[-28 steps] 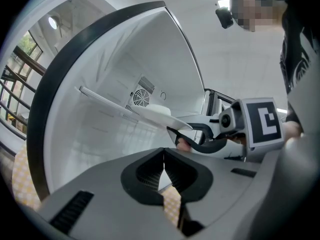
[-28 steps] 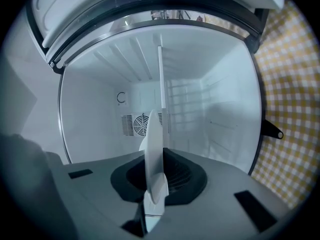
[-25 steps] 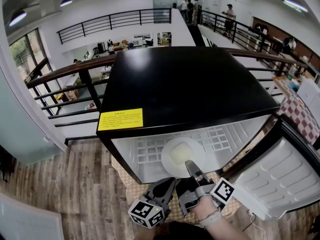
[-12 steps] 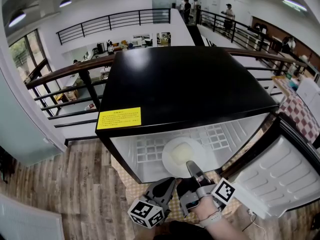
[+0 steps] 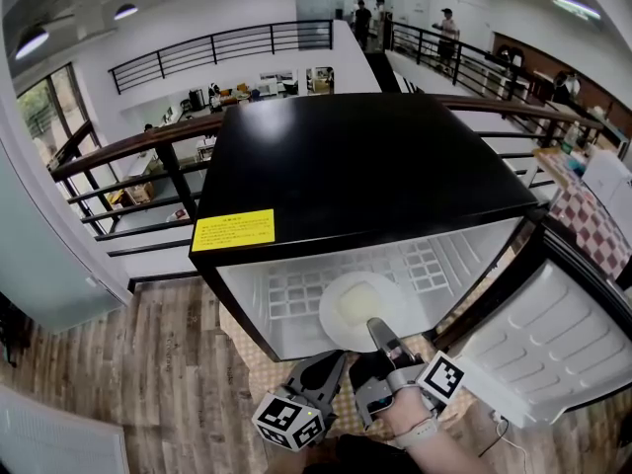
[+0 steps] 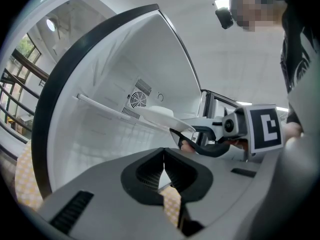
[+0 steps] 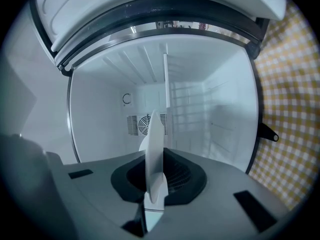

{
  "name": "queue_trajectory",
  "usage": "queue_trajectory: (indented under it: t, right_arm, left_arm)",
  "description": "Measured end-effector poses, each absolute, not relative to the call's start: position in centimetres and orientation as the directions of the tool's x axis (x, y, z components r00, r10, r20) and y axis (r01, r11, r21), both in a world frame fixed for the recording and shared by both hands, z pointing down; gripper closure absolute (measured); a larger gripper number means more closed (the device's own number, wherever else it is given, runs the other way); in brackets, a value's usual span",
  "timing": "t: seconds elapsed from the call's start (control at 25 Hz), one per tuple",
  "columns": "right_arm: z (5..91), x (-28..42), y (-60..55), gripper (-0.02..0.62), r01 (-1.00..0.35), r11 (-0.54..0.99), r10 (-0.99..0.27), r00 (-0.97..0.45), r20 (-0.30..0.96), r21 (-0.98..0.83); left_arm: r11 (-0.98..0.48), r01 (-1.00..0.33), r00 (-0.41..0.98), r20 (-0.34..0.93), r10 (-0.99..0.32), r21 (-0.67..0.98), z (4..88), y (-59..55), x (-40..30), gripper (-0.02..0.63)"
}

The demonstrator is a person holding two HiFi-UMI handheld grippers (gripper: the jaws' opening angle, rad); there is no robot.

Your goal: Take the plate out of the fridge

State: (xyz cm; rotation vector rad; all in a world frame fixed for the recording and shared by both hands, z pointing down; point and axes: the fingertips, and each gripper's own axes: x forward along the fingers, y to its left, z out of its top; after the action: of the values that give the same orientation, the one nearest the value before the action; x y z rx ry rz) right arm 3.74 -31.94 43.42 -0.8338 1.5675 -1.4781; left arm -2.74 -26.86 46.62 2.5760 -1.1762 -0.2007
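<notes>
While right hand-held gripper (image 5: 376, 328) pinches plate (image 5: 355, 307) rim (edge-on), fridge door (image 5: 553, 339) wide open

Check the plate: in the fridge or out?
In. The plate lies on the wire shelf inside the open fridge, with the right hand-held gripper shut on its near rim.

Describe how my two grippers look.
Both have grey bodies with dark jaws. The left gripper and right gripper each carry a white cube printed with black square markers. A pale band wraps the right wrist.
</notes>
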Motion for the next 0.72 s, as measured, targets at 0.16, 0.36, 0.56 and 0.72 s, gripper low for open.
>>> queue_trajectory:
  t: [0.16, 0.36, 0.56, 0.72]
  right_arm:
    - [43.4, 3.9, -31.4, 0.549, 0.065, 0.095, -0.883, -0.454, -0.114, -0.993]
    - [43.4, 4.1, -30.5, 0.549, 0.064, 0.095, -0.886, -0.45, -0.113, -0.993]
    - [43.2, 4.4, -29.6, 0.549, 0.07, 0.096, -0.889, -0.442, -0.117, -0.993]
    - [43.2, 4.6, -28.7, 0.549, 0.075, 0.096, -0.892, -0.436, -0.119, -0.993]
  left_arm:
    - [-0.623, -0.713, 0.657, -0.004, -0.754, 0.323, 46.4, -26.4, -2.6, 0.597]
    - [-0.628, -0.71, 0.662, -0.004, -0.75, 0.319, 46.3, -25.7, -2.4, 0.597]
    - [-0.636, -0.706, 0.668, -0.005, -0.744, 0.311, 45.9, -24.8, -2.3, 0.597]
    - [-0.642, -0.705, 0.672, -0.004, -0.74, 0.302, 45.7, -24.0, -2.2, 0.597]
